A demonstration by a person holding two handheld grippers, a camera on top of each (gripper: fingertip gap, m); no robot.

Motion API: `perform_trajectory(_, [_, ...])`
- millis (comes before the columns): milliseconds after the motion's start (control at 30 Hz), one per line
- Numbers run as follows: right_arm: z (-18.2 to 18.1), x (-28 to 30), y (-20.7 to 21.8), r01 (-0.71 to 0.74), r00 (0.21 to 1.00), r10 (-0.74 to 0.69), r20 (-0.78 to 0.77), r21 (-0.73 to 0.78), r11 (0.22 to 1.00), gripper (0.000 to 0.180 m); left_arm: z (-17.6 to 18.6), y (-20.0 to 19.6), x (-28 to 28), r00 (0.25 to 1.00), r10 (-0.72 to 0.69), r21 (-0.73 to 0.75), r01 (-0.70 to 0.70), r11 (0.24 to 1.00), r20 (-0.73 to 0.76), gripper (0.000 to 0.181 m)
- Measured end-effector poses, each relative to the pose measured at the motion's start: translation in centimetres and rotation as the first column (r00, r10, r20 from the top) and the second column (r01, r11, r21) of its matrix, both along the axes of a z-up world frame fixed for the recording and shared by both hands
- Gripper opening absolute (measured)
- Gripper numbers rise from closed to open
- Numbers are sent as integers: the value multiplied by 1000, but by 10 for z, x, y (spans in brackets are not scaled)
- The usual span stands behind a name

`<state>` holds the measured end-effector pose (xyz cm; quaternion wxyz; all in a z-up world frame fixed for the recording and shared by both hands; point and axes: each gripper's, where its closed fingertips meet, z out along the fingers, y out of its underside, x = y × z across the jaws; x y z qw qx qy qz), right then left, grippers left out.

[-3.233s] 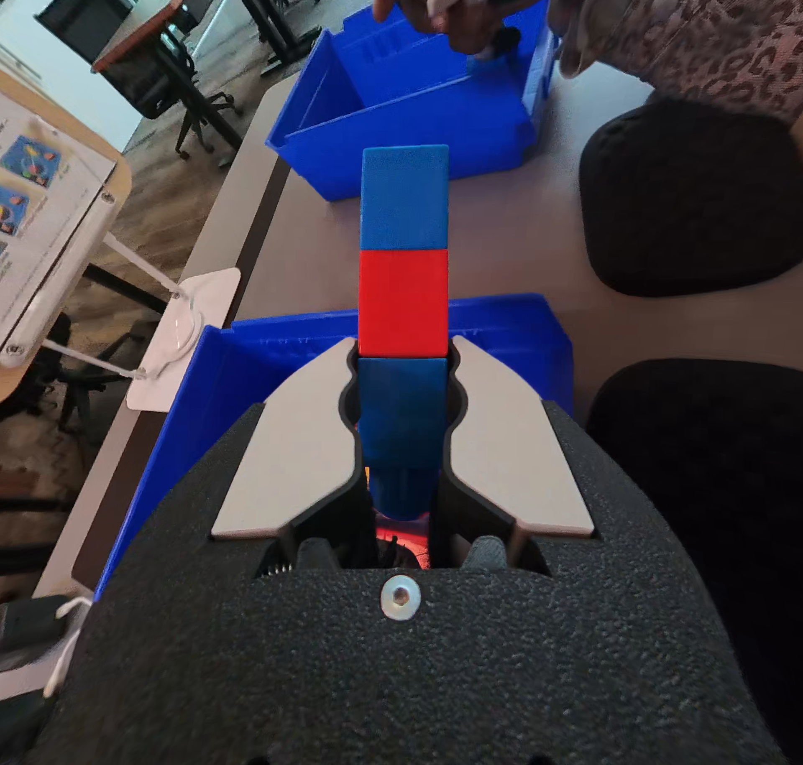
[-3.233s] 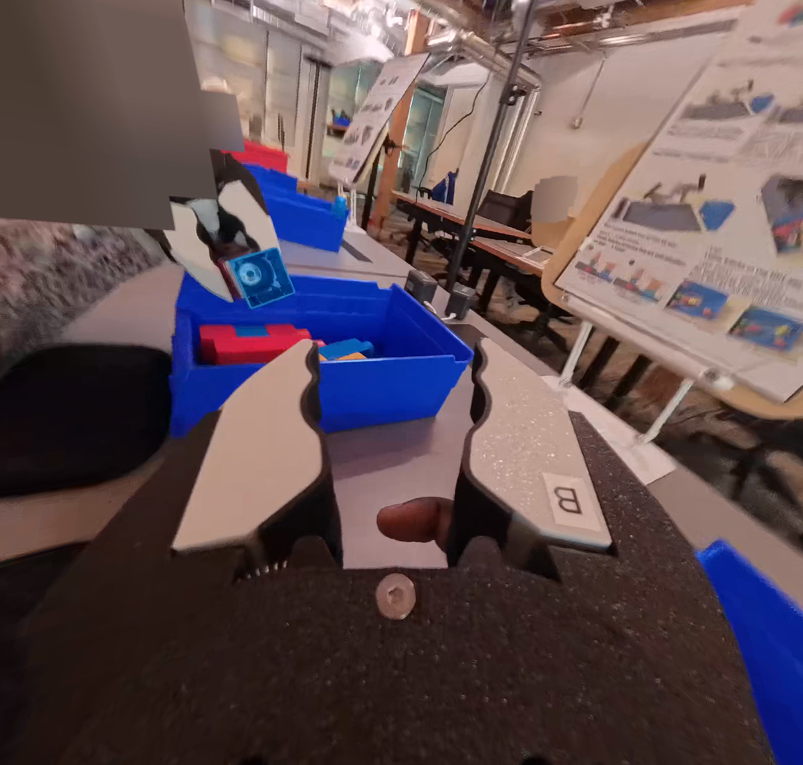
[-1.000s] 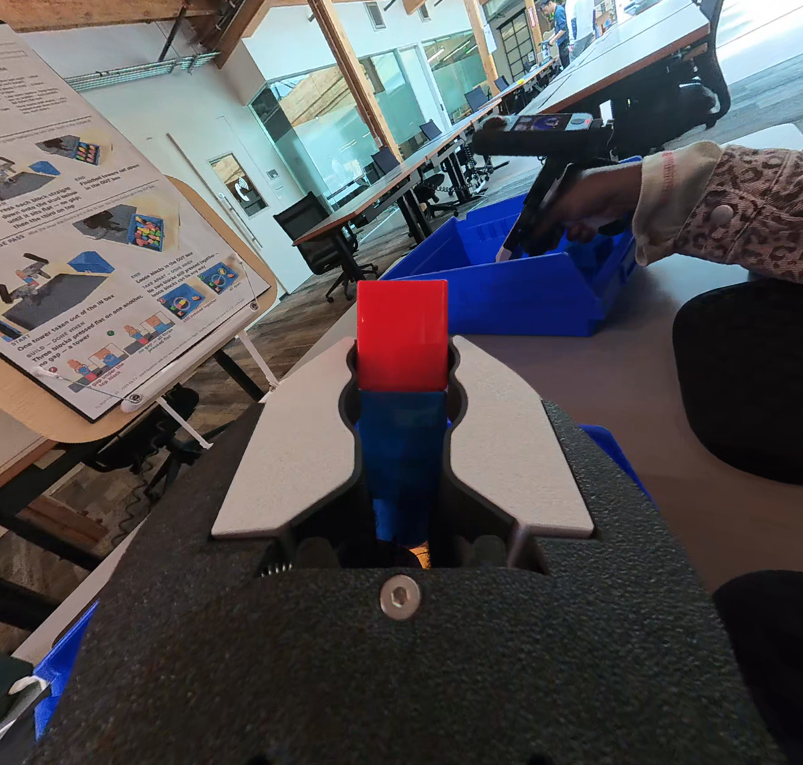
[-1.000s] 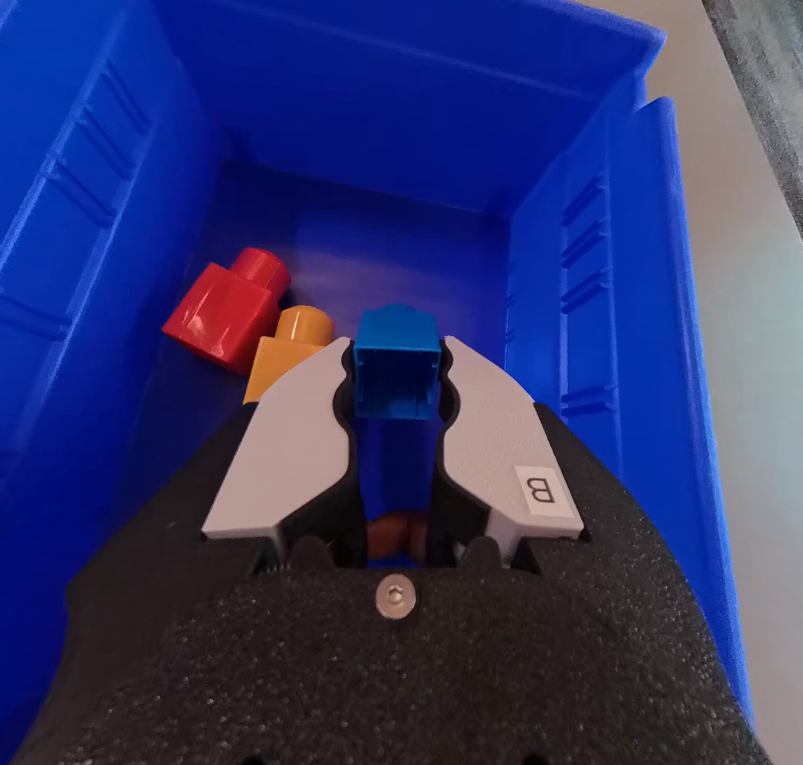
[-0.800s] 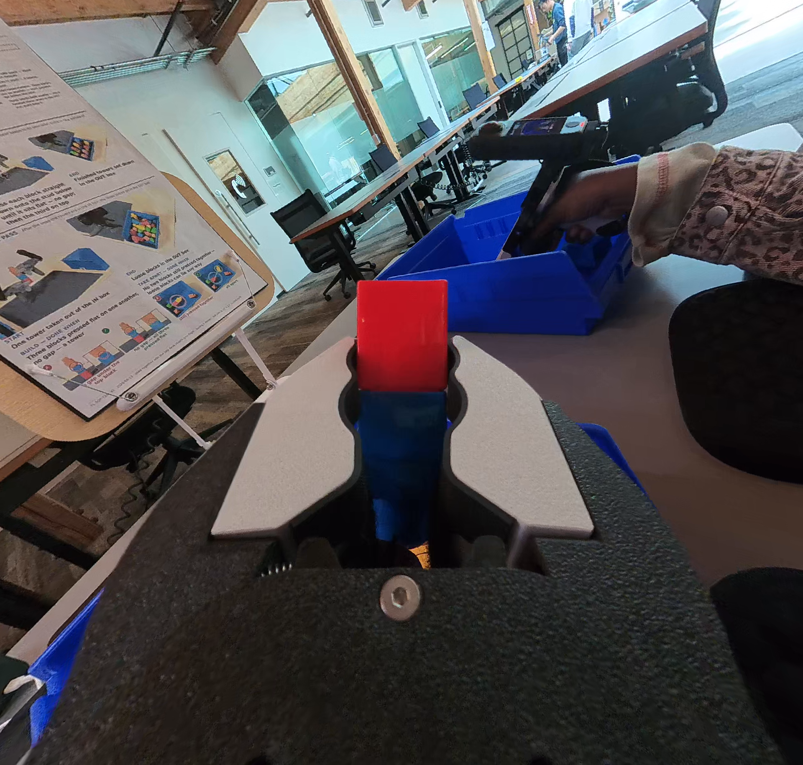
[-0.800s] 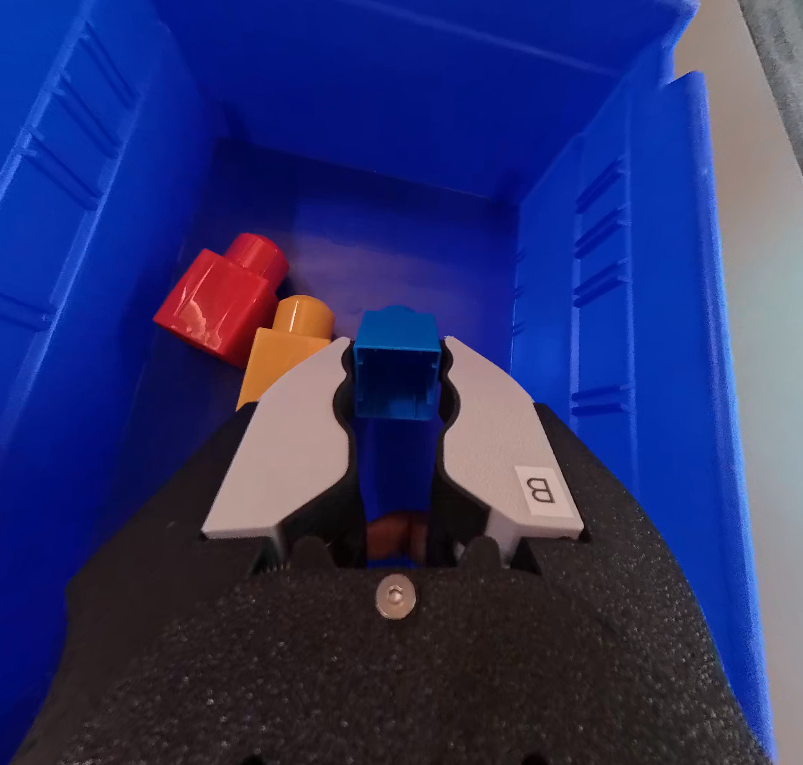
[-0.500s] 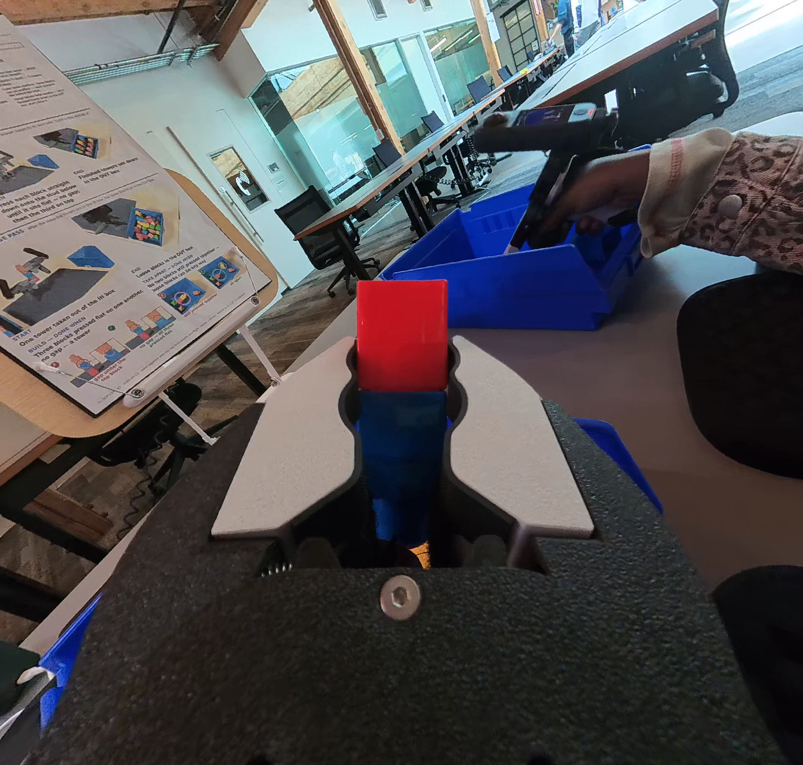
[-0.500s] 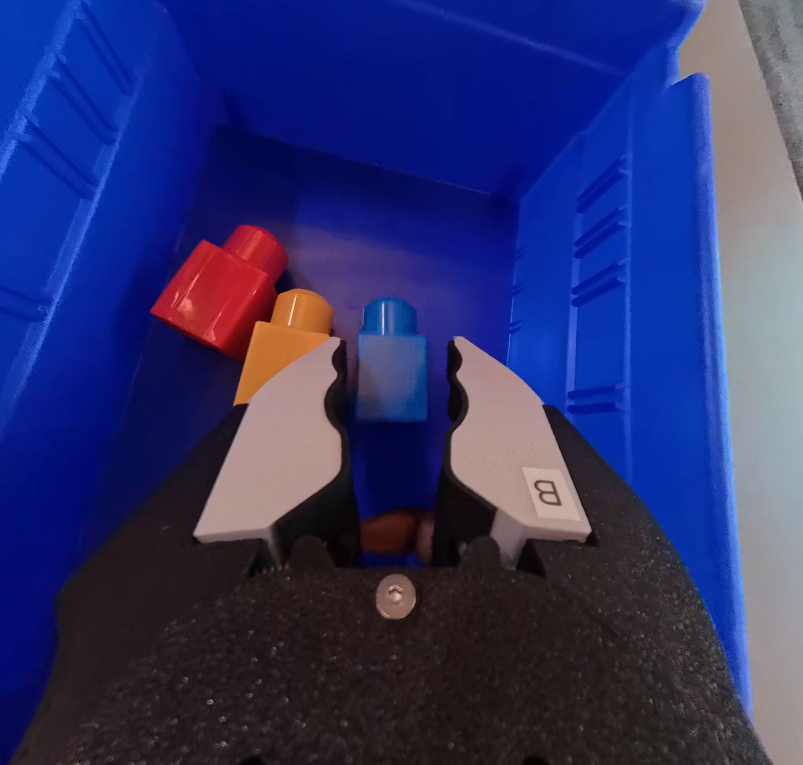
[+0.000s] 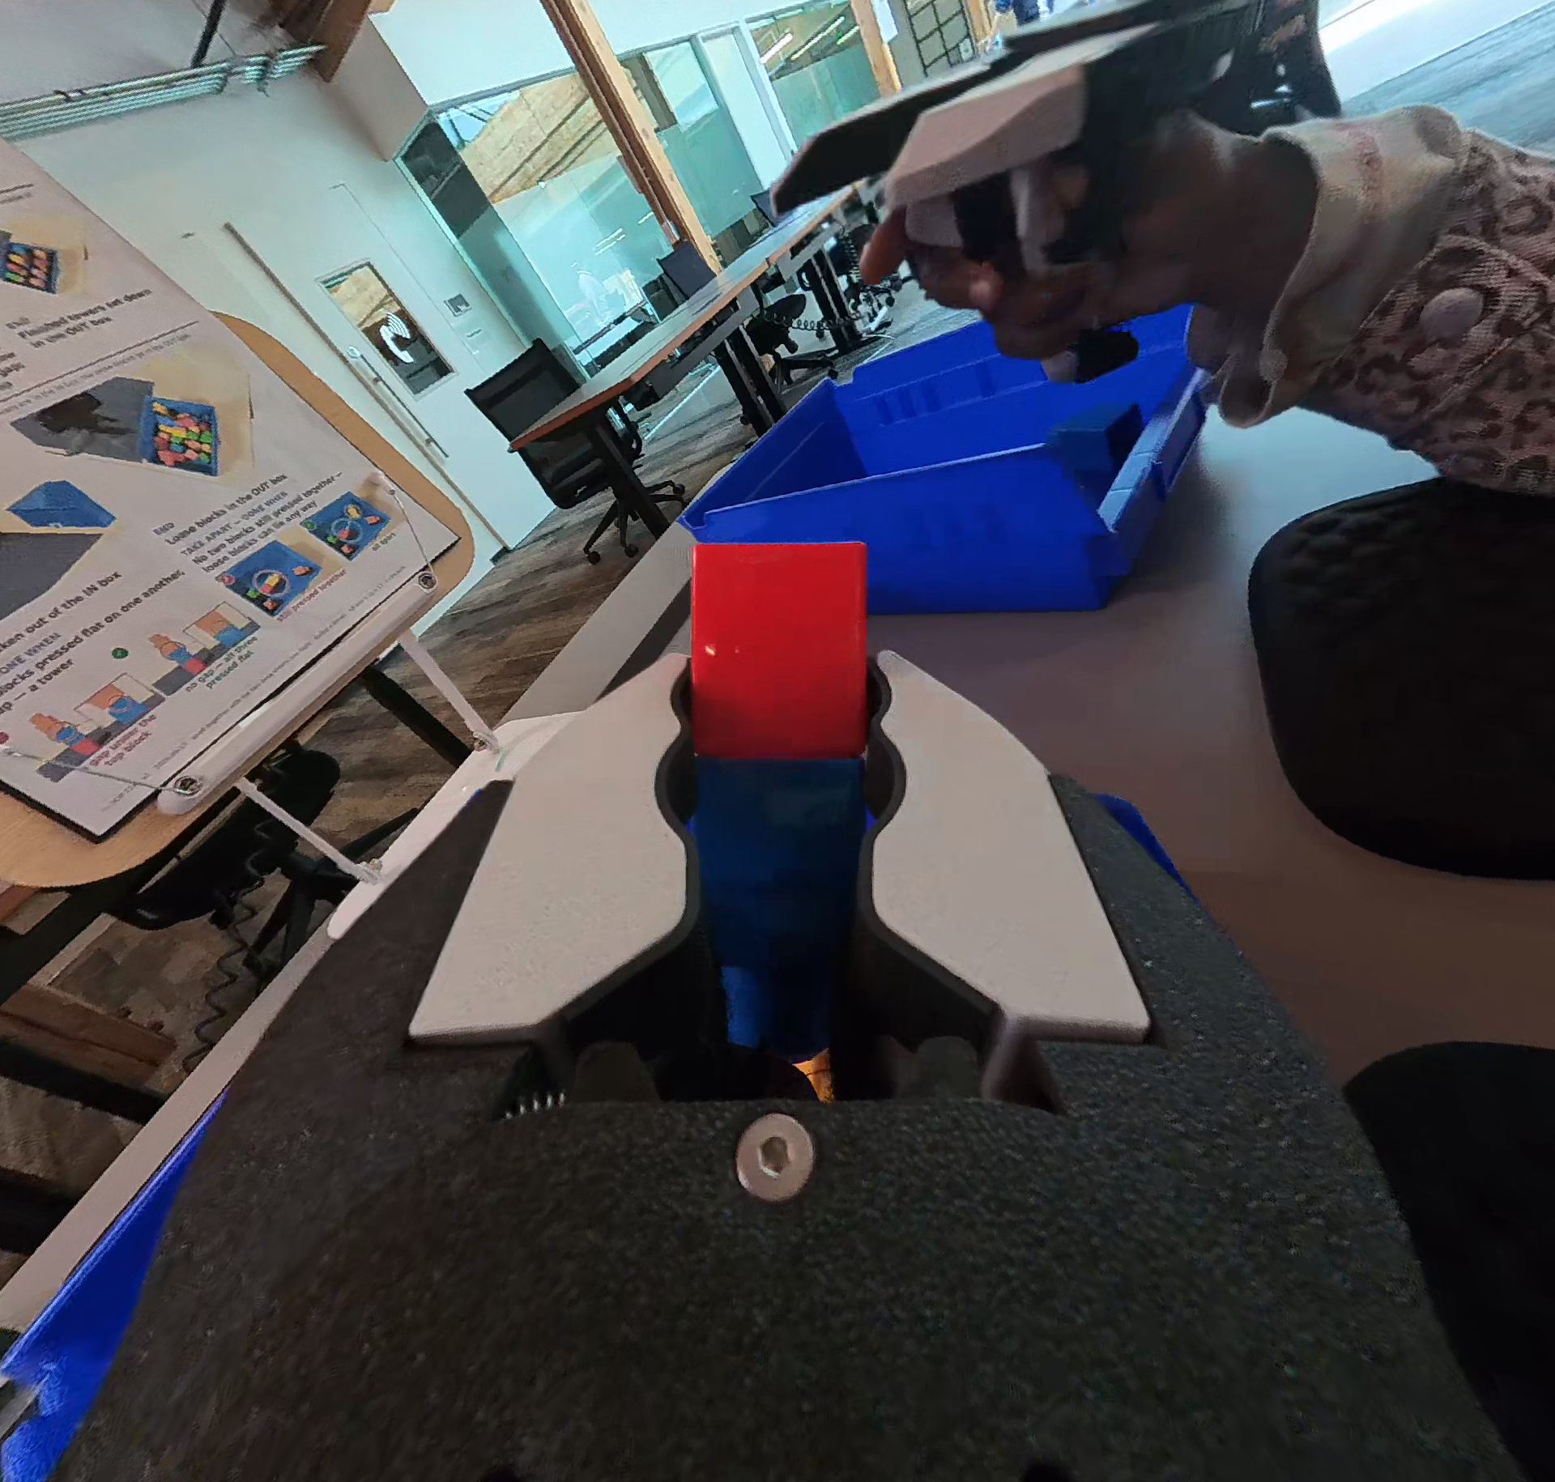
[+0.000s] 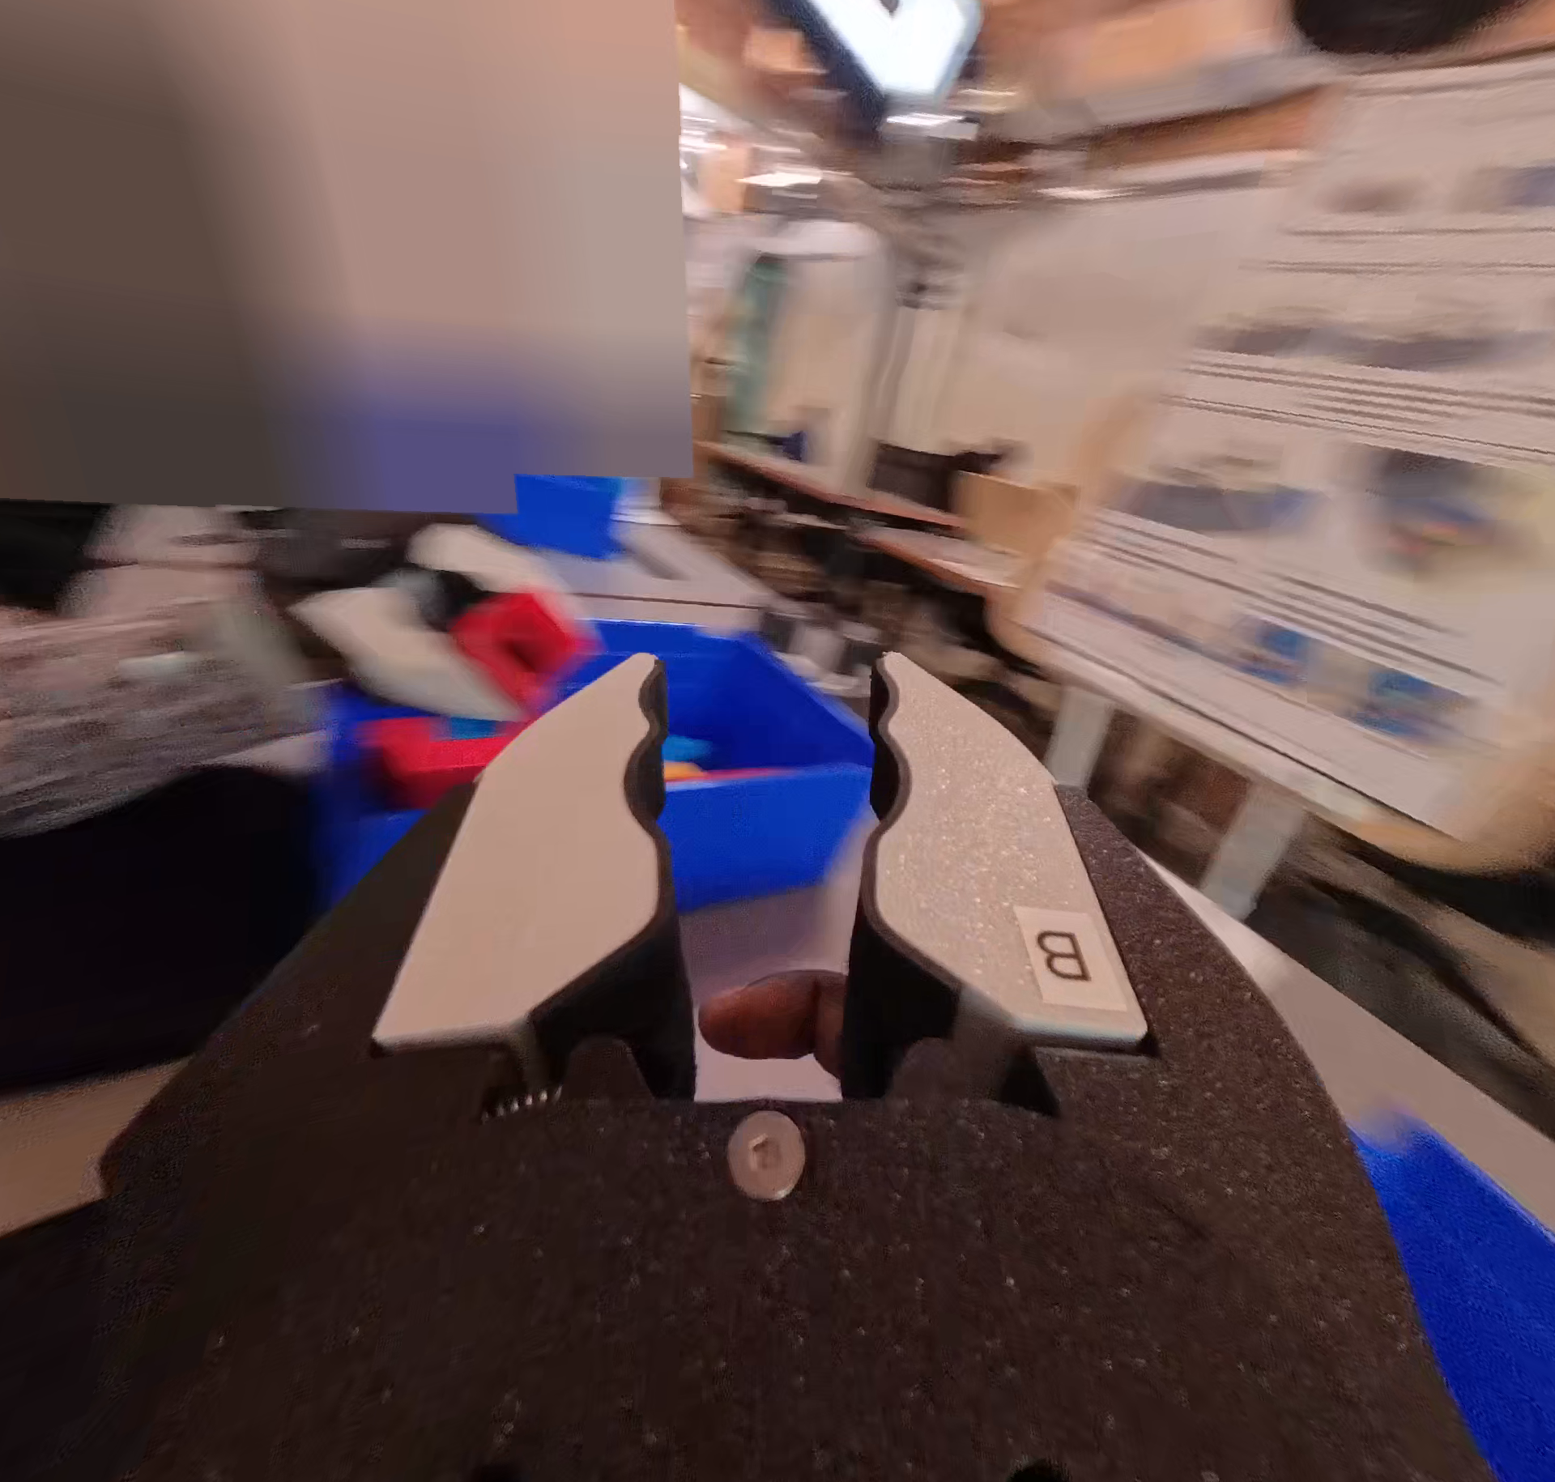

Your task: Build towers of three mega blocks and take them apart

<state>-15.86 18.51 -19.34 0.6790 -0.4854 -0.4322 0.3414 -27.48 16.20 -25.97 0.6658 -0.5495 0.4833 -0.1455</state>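
a: left gripper (image 9: 778,714) first. what's in it?

b: two stacked blocks. jaws are pinched on the dark blue block (image 9: 778,844), and the red block (image 9: 778,651) sits on top of it, sticking out past the fingertips. both are lifted above the grey table (image 9: 1119,735).

a: and the right gripper (image 10: 764,714)?

b: jaws are spread with nothing between them. its own view is smeared with motion blur. a fingertip shows low in the gap, behind the jaws.

a: where is it in the left wrist view?

b: up high, top right, held by a hand (image 9: 1119,255) in a patterned sleeve (image 9: 1430,322), above the far blue bin (image 9: 942,516).

a: anything in that bin?

b: a blue block (image 9: 1090,440) lies inside near its right wall. the rest of the bin floor is hidden by the front wall.

a: other blocks?

b: the blurred right wrist view shows a second blue bin (image 10: 757,819) on the table with red and orange pieces inside; i can't make out how many. the left gripper with its red block shows beyond that bin.

a: surroundings?

b: an instruction board (image 9: 168,516) stands left of the table.
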Motion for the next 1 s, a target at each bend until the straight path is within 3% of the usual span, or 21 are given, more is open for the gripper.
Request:
perform_trajectory(67, [-19,-44,-37,-205,969,201,141,15,979,54,-3,-3,3,1000,-21,-7,21,1000,-18,39])
perform_trajectory(167, [-55,-82,-49,-237,915,201,349,65,969,62,-10,-7,8,997,-53,-26,52,998,-54,37])
perform_trajectory(467, [-79,-107,-58,-294,881,251,400,48,955,36,-30,-25,25,969,-175,-53,169,984,-172,37])
perform_trajectory(667, [-54,-92,-61,-352,908,338,246,14,936,35,-25,-28,21,972,-202,-89,192,977,-118,39])
perform_trajectory(867, [-51,-87,-65,-351,907,324,271,58,935,34,-20,-30,20,973,-200,-89,191,978,-115,38])
perform_trajectory(933, [-26,-68,-58,-312,944,297,146,87,946,34,-24,-17,4,984,-108,-84,97,992,-140,38])
perform_trajectory(1000, [13,-28,-41,-229,967,238,-95,96,969,34,-18,-10,-9,995,-73,-96,67,993,-67,38])
